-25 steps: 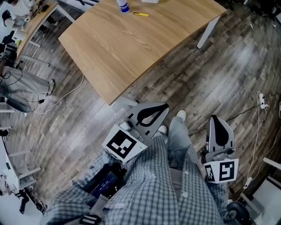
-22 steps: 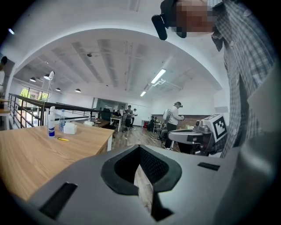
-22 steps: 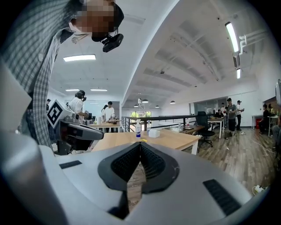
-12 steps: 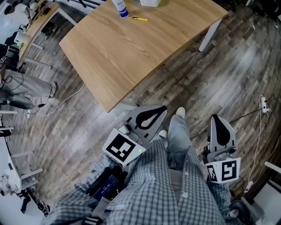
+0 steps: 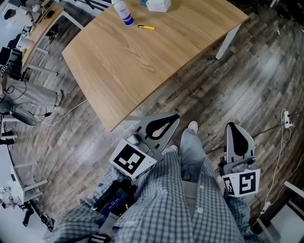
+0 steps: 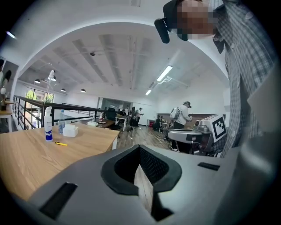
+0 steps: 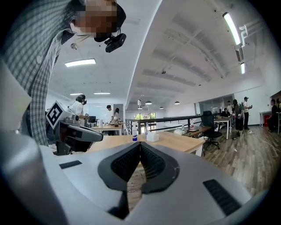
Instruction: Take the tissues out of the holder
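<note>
The white tissue holder (image 5: 158,4) stands at the far end of the wooden table (image 5: 142,61), seen small in the left gripper view (image 6: 70,130) and the right gripper view (image 7: 152,137). Both grippers hang low by the person's legs, well short of the table. My left gripper (image 5: 172,118) points toward the table's near corner, jaws shut with nothing between them (image 6: 139,147). My right gripper (image 5: 233,129) is over the floor to the right, also shut and empty (image 7: 140,144).
A spray bottle (image 5: 122,12) and a yellow pen (image 5: 147,27) lie near the holder. The person's plaid trousers (image 5: 180,199) fill the lower middle. A cable (image 5: 278,152) runs over the wood floor at right. Cluttered desks (image 5: 19,38) stand at left, and people stand far off.
The head view has tilted up a little, so the tissue holder and the whole bottle come into sight at the top edge. Both grippers stay about where they were, still shut.
</note>
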`<state>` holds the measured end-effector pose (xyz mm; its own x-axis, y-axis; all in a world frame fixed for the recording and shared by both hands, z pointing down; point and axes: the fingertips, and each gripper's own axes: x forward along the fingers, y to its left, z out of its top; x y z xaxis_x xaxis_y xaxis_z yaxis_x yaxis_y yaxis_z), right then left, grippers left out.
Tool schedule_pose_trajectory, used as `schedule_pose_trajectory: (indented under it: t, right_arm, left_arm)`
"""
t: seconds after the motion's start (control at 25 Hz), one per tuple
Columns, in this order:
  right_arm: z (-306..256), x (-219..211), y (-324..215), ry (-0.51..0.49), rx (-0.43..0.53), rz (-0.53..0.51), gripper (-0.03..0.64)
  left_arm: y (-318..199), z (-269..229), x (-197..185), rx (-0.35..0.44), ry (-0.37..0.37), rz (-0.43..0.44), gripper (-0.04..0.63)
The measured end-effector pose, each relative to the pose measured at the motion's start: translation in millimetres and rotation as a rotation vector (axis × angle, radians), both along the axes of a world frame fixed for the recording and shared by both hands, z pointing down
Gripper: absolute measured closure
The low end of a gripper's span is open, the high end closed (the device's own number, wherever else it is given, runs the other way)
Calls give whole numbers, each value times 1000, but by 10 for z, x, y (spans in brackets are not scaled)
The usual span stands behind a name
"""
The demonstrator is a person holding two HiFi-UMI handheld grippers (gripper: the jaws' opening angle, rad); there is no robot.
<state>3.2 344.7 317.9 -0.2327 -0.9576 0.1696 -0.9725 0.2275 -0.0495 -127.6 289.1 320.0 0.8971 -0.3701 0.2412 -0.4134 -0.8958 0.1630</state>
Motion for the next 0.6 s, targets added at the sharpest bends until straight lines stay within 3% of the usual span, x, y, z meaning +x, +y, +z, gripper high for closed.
schedule_pose_trajectory:
  t: [0.6]
  right_arm:
    - [-53,488,-761,16,14,-107,606]
  left_arm:
    - [-657,-119,487,11,2,-107,591]
